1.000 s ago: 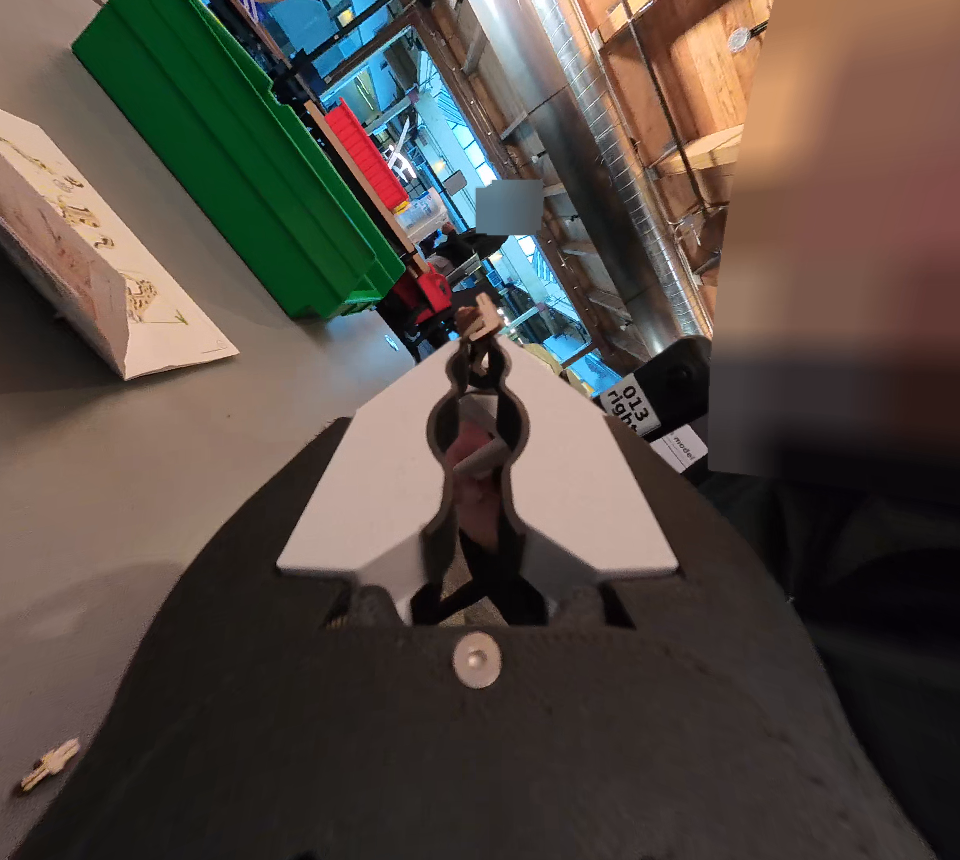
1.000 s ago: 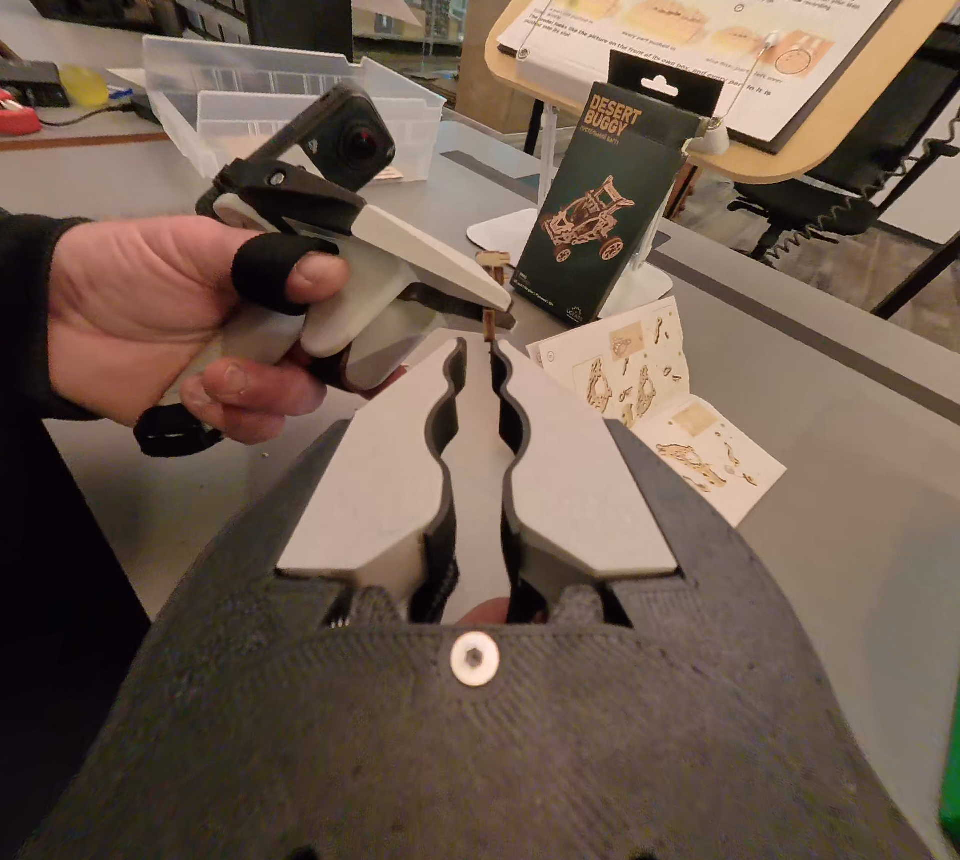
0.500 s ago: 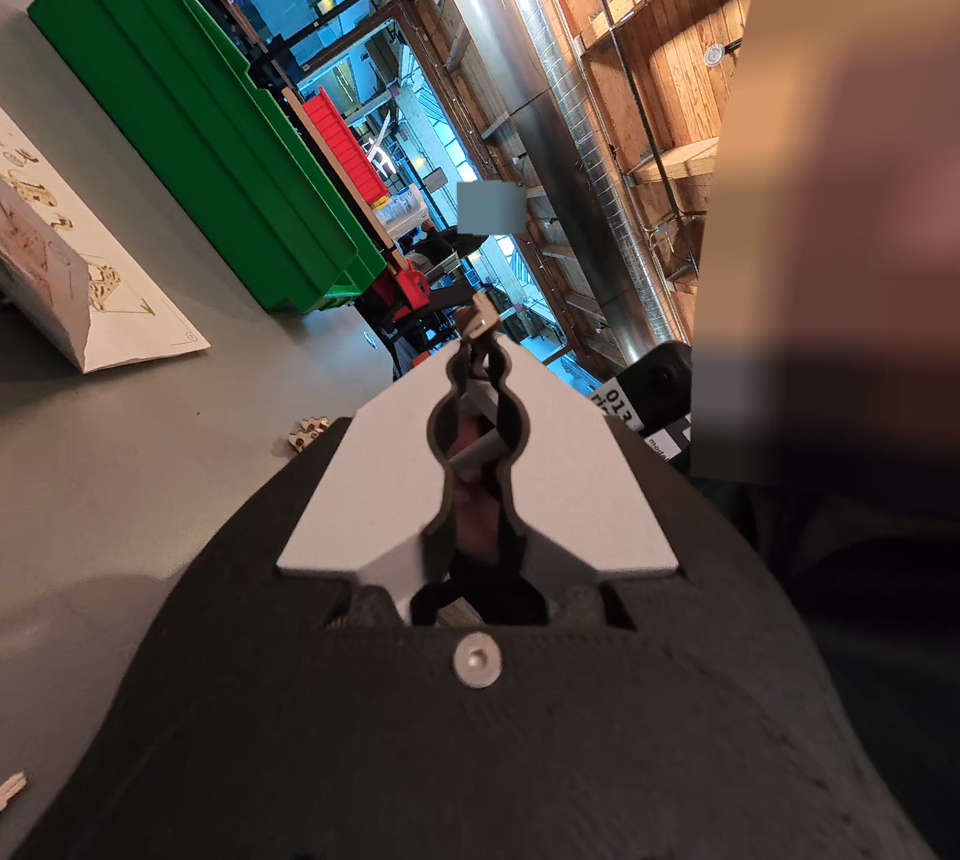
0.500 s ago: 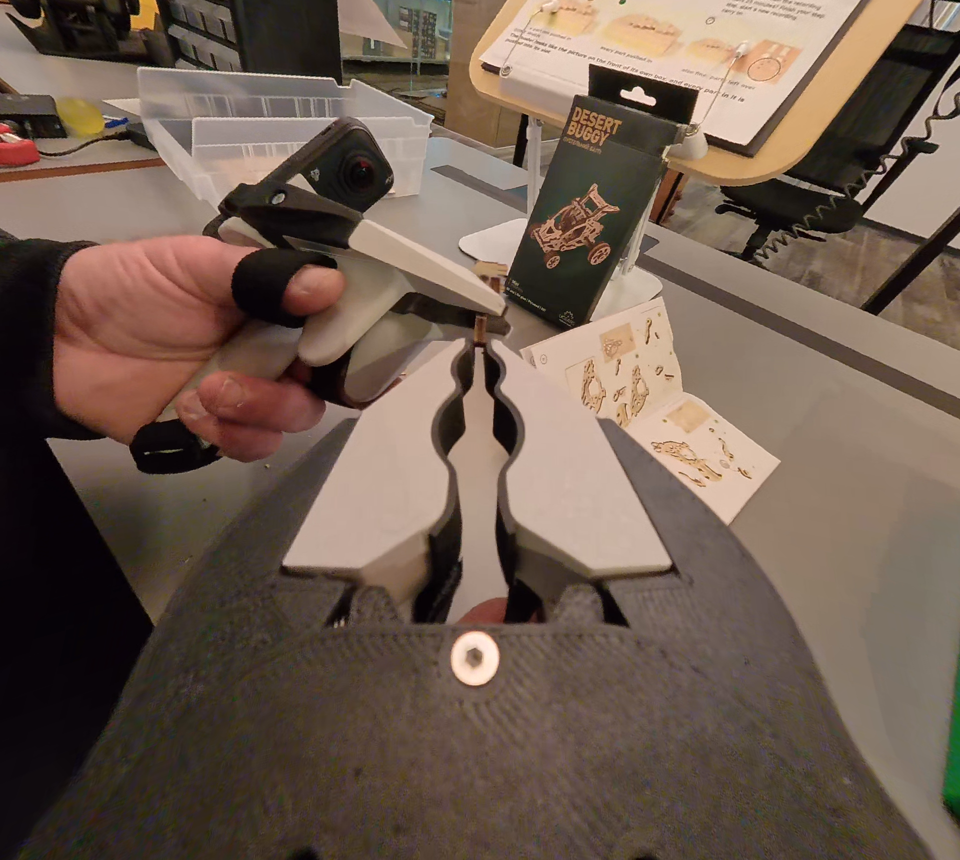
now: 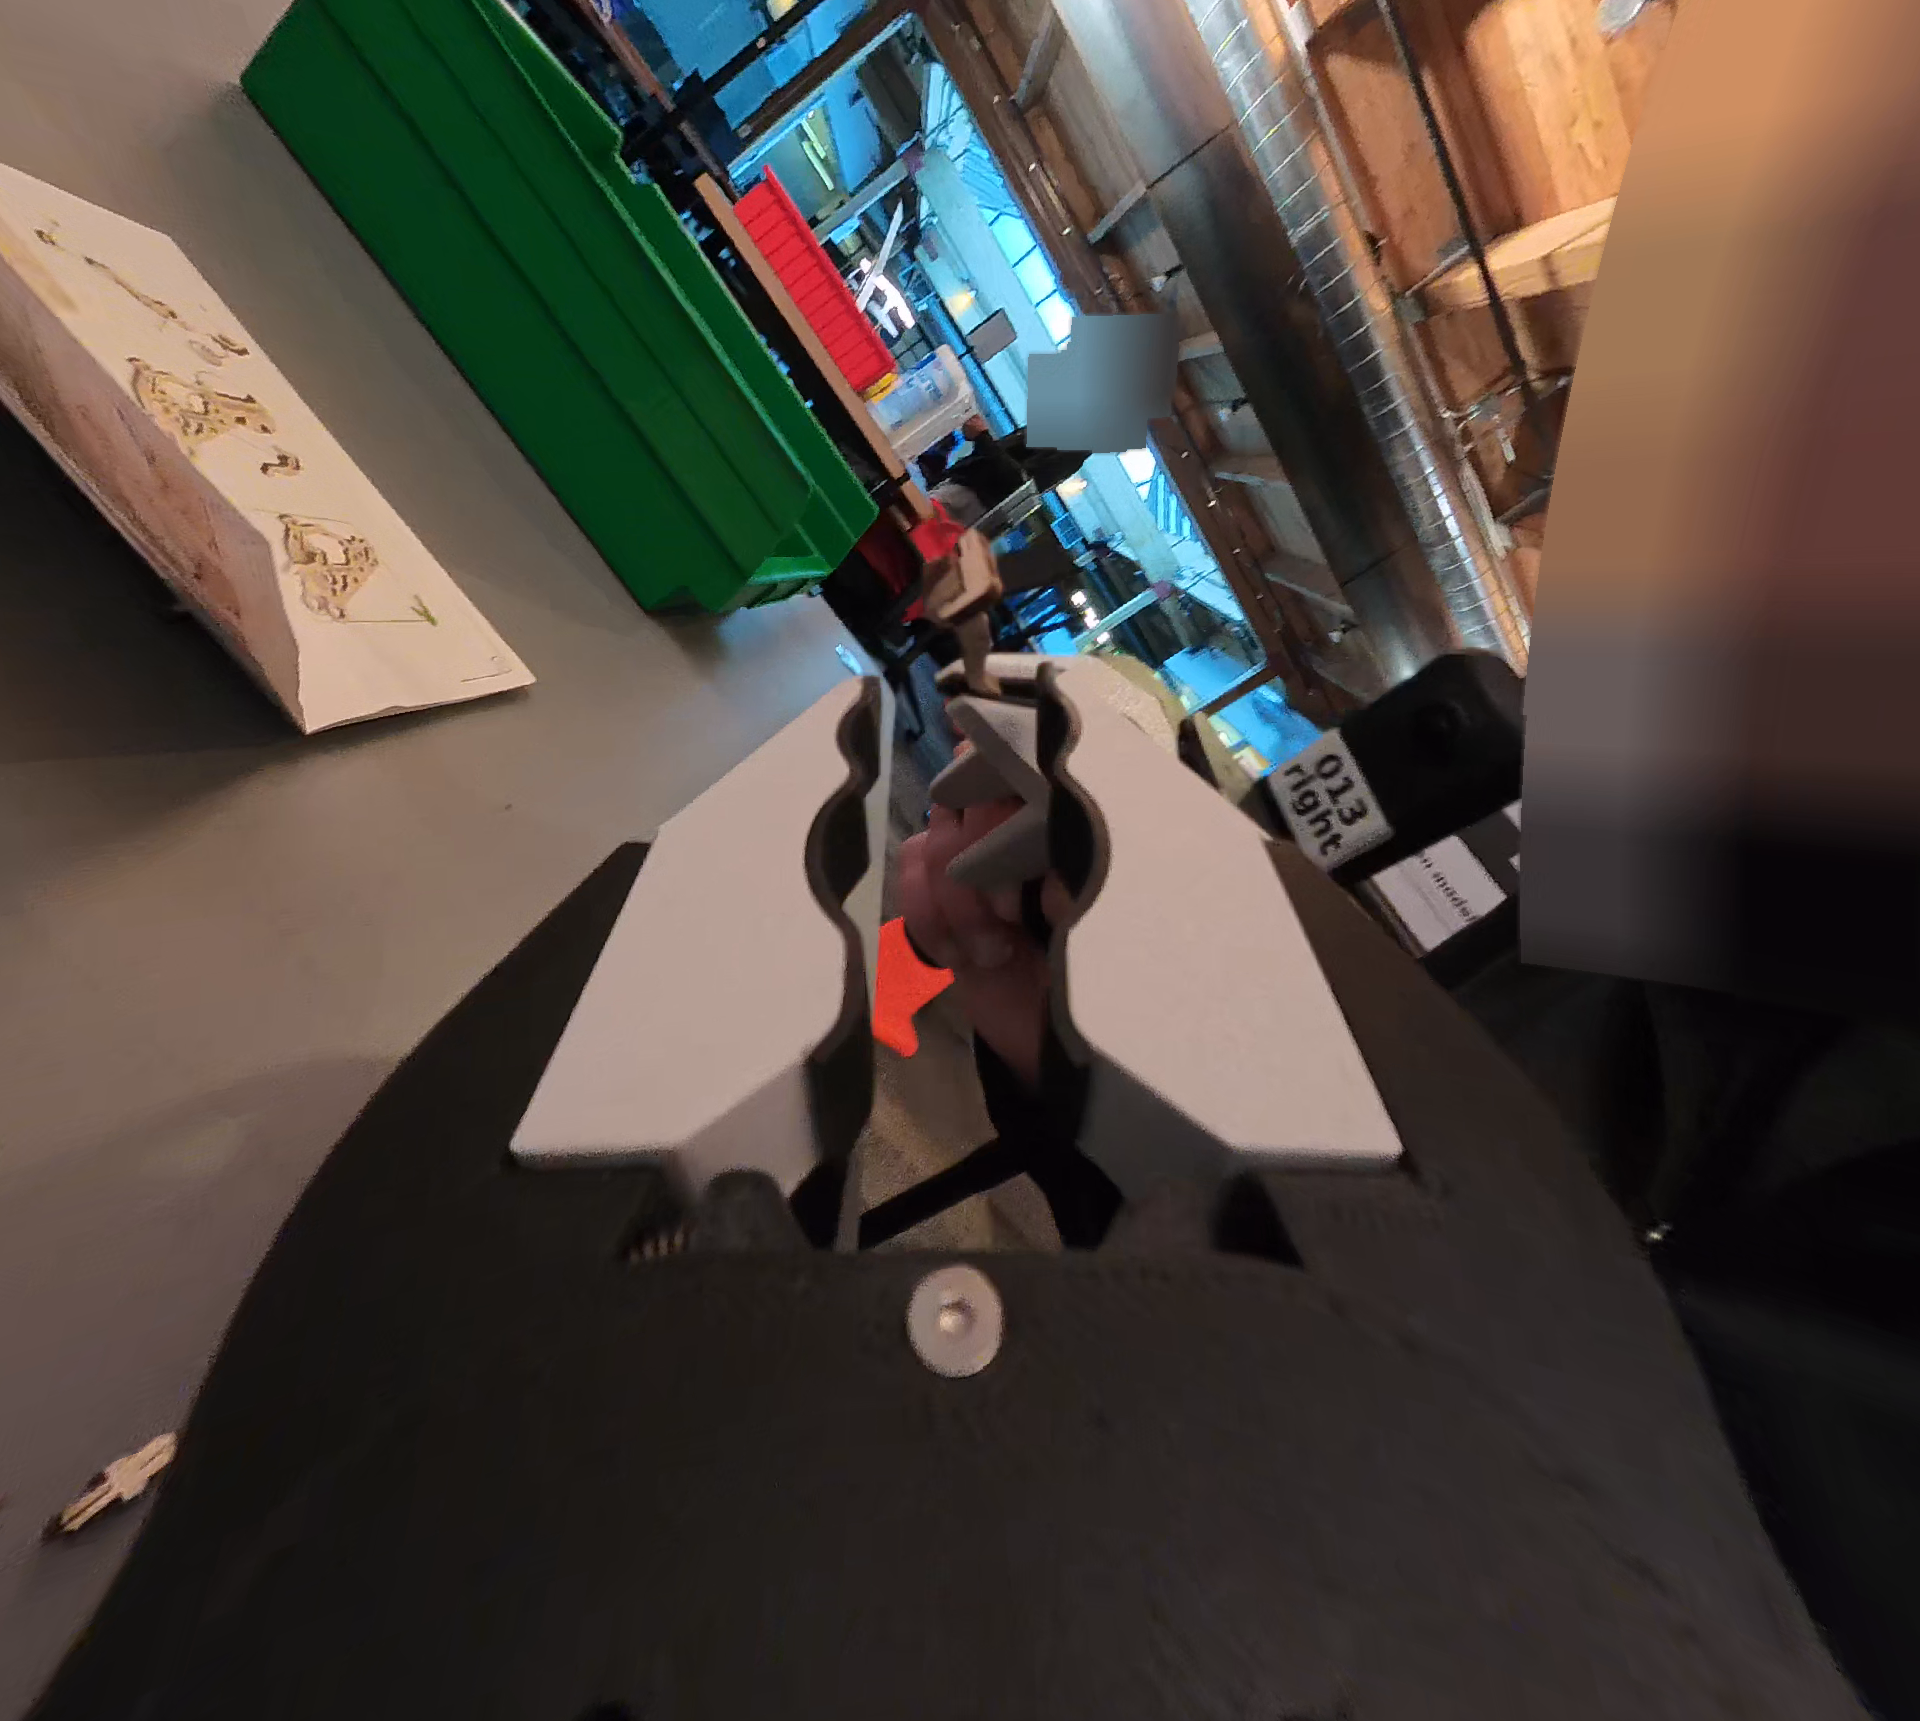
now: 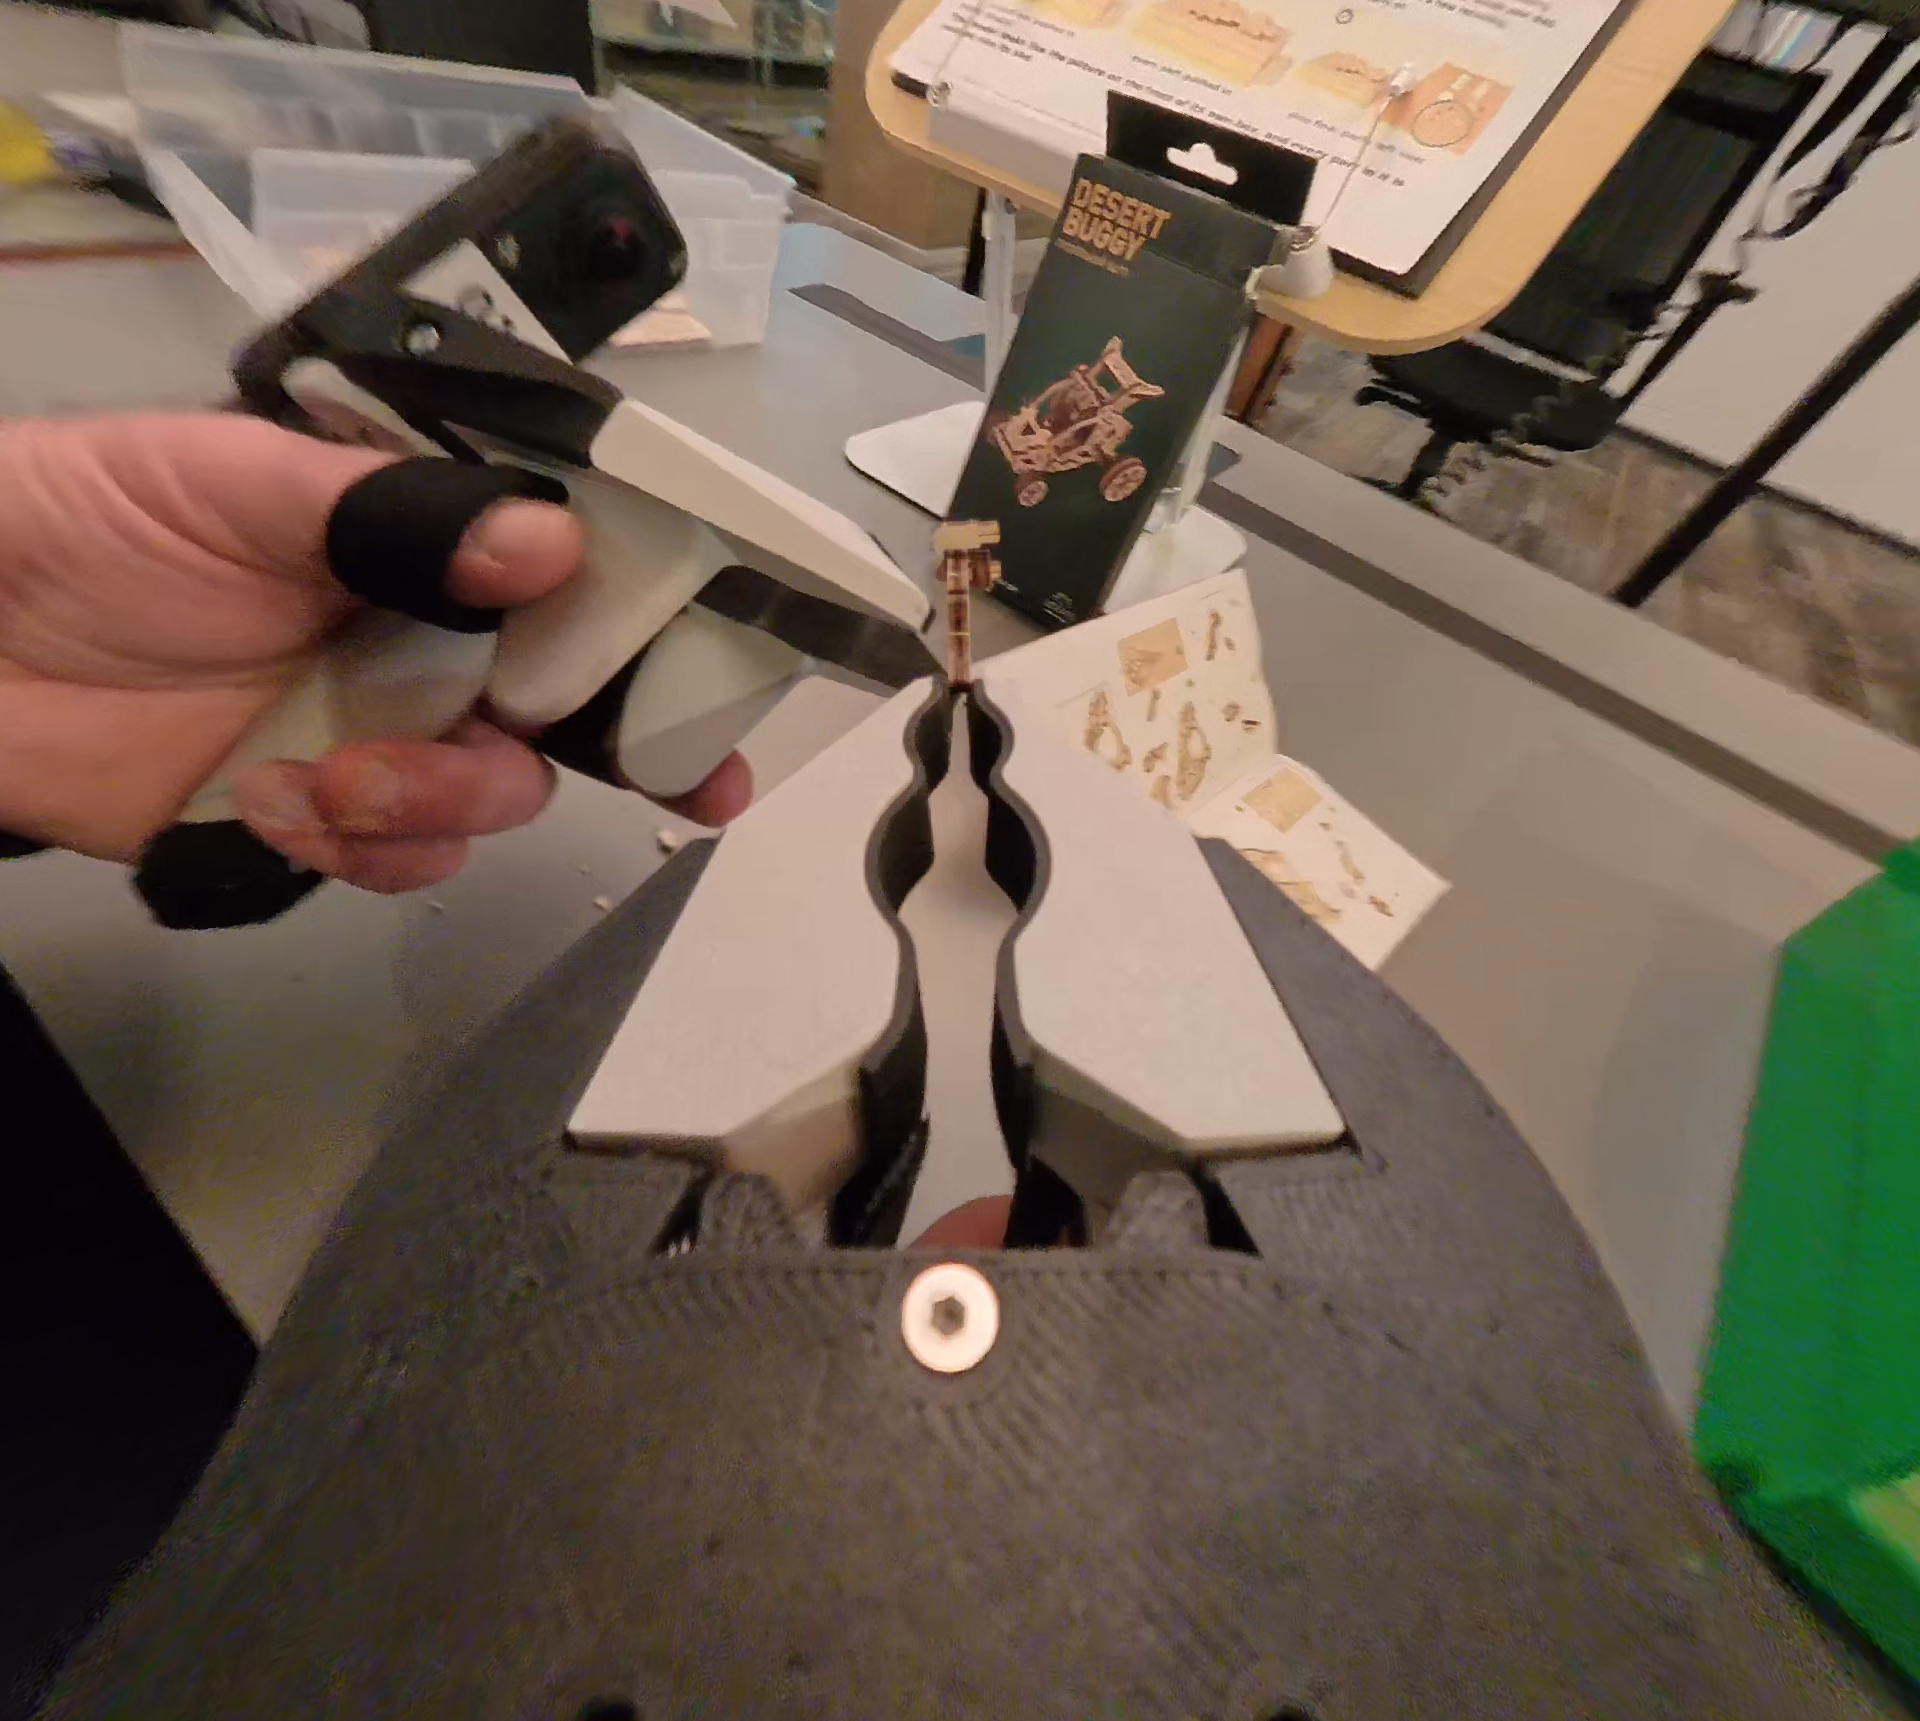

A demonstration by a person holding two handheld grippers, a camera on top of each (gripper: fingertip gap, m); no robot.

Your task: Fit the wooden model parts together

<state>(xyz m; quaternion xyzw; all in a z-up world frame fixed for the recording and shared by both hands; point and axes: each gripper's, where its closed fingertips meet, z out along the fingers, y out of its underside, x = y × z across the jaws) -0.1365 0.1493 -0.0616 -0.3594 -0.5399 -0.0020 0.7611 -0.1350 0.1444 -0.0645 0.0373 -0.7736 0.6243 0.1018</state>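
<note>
The slim pale-wood T-headed model part [image 6: 958, 606] stands upright above the grey table [image 6: 1455, 736], long axis vertical, crossbar uppermost, its foot pinched between the closed right gripper [image 6: 958, 686] fingertips, while the left gripper [image 5: 961, 684] gapes wide, unladen, just left.

Right gripper [image 6: 957, 689]: jaws closed on the lower end of a slim wooden model part [image 6: 958, 601], which stands upright above the tips with a small crosspiece at its top. Left gripper [image 6: 914, 632], held in a hand [image 6: 239, 632], reaches in from the left, its tips just beside the part; jaw state unclear. Behind, on the grey table [image 6: 1558, 788]: a dark kit box [image 6: 1101, 383] standing upright, an unfolded instruction sheet [image 6: 1226, 757], a tilted board [image 6: 1351, 9] on a stand. Green bin [image 6: 1829, 1204] at right edge.
</note>
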